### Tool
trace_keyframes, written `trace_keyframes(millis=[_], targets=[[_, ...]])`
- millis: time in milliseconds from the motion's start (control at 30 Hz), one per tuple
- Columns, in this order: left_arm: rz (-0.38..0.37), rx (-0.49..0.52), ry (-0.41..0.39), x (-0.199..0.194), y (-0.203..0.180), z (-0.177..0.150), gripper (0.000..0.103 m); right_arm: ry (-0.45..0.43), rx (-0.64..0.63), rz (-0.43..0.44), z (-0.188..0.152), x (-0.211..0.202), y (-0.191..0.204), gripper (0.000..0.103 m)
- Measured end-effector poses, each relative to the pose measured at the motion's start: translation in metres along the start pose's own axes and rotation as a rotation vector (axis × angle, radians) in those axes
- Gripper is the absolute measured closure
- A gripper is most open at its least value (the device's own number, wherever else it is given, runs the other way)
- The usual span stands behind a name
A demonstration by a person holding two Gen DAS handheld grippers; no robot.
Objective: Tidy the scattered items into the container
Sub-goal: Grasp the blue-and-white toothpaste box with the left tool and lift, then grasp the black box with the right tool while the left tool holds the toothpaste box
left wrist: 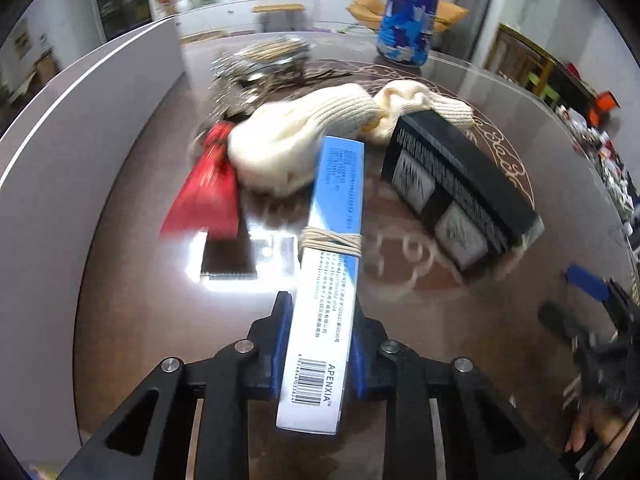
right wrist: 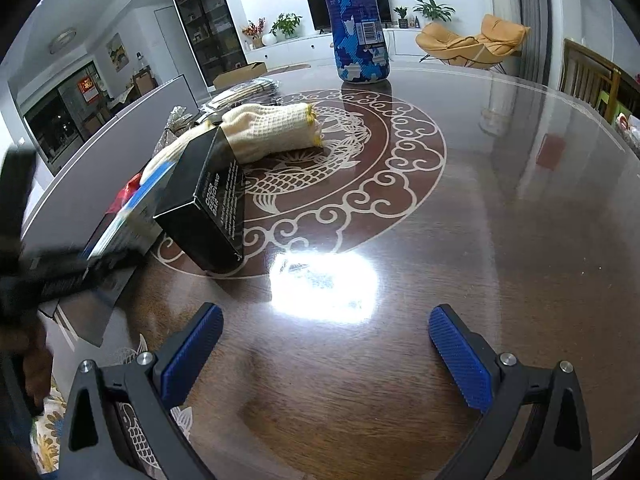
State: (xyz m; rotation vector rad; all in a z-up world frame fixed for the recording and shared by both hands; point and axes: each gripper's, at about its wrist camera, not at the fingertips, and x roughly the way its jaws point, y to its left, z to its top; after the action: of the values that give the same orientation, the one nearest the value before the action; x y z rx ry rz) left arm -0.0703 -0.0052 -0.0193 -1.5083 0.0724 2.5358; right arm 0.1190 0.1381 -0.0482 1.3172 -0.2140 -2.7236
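Note:
My left gripper [left wrist: 318,330] is shut on a long blue-and-white box [left wrist: 332,264] bound with a rubber band, held above the glossy brown table. Beyond it lie cream knit gloves [left wrist: 304,128], a red packet [left wrist: 208,188], a black box [left wrist: 452,184] and a silvery wrapped bundle [left wrist: 256,64]. The grey container wall [left wrist: 80,152] curves along the left. My right gripper [right wrist: 326,352] is open and empty over bare table. In the right wrist view the black box [right wrist: 212,200], the gloves [right wrist: 272,130] and the blue-and-white box [right wrist: 132,212] are at the left.
A tall blue-and-white patterned can [left wrist: 412,12] stands at the far side of the table; it also shows in the right wrist view [right wrist: 356,20]. The table edge [right wrist: 580,96] curves at the right. The container wall [right wrist: 120,136] runs along the left.

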Motion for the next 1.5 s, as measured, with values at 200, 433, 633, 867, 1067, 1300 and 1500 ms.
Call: trace_keyframes(millis=[200, 433, 633, 867, 1067, 1300, 1500], targets=[[0.016, -0.057, -0.031, -0.03, 0.018, -0.052, 0.078, 0.004, -0.006, -0.007, 0.0, 0.0, 0.0, 0.0], [0.004, -0.048, -0.031, -0.029, 0.03, -0.051, 0.053, 0.019, -0.033, -0.029, -0.001, 0.002, 0.005, 0.0], [0.062, 0.011, -0.022, -0.015, 0.026, -0.042, 0.02, 0.073, -0.13, -0.103, -0.003, 0.01, 0.021, 0.0], [0.066, 0.003, -0.011, -0.012, 0.027, -0.046, 0.0, 0.092, -0.223, -0.069, -0.009, 0.012, 0.04, 0.0], [0.064, 0.005, -0.019, -0.011, 0.029, -0.046, 0.0, 0.159, -0.29, -0.023, 0.018, 0.04, 0.074, 0.0], [0.07, -0.005, -0.026, -0.013, 0.036, -0.054, 0.0, 0.193, -0.336, 0.002, 0.064, 0.082, 0.116, 0.013], [0.065, 0.006, 0.024, -0.012, 0.036, -0.049, 0.0, 0.173, -0.32, 0.017, 0.076, 0.082, 0.115, 0.068]])
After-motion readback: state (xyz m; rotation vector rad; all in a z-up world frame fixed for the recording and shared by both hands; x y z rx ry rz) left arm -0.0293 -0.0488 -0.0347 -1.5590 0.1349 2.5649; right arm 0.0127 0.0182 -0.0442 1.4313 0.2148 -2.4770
